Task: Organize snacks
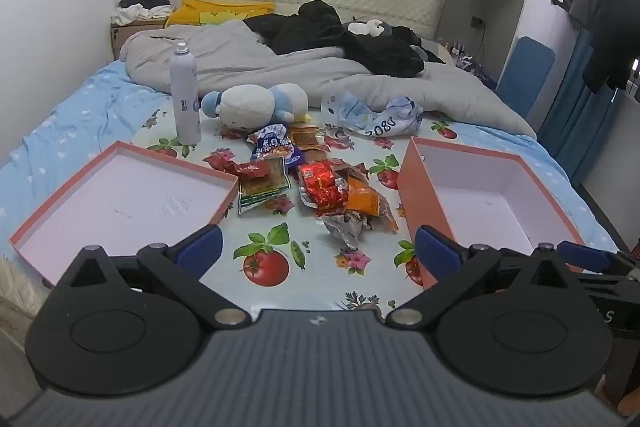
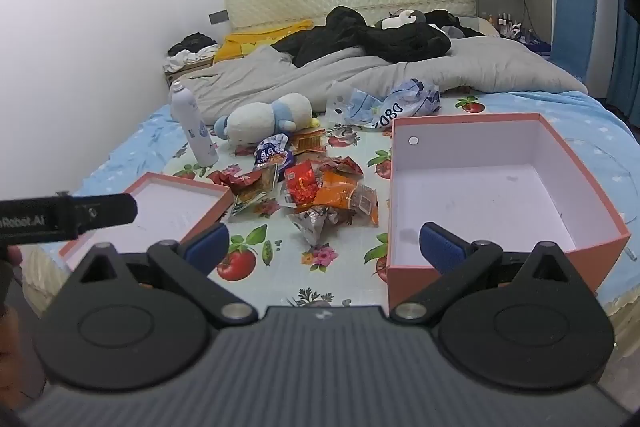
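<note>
Snacks (image 1: 316,183) lie piled on bed btw lid (image 1: 120,195) and box (image 2: 480,195). Both my hand-held grippers, left (image 1: 318,247) and right (image 2: 324,245), open, empty. Packets light, crinkly, slippery; I think pinch at sealed edge.

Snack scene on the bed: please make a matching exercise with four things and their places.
Things:
1. tall white spray bottle
2. deep pink cardboard box
3. shallow pink box lid
4. white and blue plush toy

Places:
A. right of the snack pile
B. lying behind the pile
C. left of the pile
D. standing left of the toy

Pairs: 1-D, 2-A, 3-C, 4-B
</note>
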A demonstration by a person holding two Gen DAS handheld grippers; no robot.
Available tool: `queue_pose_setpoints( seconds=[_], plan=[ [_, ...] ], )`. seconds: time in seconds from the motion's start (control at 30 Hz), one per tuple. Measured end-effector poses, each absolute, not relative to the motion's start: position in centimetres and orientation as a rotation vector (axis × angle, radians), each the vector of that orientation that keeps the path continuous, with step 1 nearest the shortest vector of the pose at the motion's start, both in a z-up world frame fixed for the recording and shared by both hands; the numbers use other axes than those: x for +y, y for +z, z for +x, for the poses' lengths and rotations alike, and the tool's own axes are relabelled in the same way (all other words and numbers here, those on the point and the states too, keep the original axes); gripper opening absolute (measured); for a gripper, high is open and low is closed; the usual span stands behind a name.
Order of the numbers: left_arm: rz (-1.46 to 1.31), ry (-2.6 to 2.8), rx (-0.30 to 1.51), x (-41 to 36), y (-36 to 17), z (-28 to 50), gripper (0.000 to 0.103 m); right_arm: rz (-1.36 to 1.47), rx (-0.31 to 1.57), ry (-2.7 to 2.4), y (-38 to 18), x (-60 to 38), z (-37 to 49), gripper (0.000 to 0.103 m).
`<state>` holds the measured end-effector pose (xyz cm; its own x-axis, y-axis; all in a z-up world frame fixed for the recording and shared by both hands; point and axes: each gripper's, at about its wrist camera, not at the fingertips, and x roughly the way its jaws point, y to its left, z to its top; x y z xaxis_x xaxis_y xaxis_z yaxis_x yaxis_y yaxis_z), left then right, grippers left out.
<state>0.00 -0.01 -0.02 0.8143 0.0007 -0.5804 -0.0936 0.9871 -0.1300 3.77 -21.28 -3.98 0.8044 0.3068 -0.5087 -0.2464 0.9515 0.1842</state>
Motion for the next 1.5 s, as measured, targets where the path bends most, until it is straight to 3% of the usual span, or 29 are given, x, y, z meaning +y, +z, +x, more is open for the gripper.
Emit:
queue_pose_setpoints(
  seconds=[1.5],
  plan=[
    [-0.188,0.027,0.660,1.6,-2.3,2.0,0.103,0.103,0.592,0.262,-5.5,-19.7,4.7,0.103]
  ],
)
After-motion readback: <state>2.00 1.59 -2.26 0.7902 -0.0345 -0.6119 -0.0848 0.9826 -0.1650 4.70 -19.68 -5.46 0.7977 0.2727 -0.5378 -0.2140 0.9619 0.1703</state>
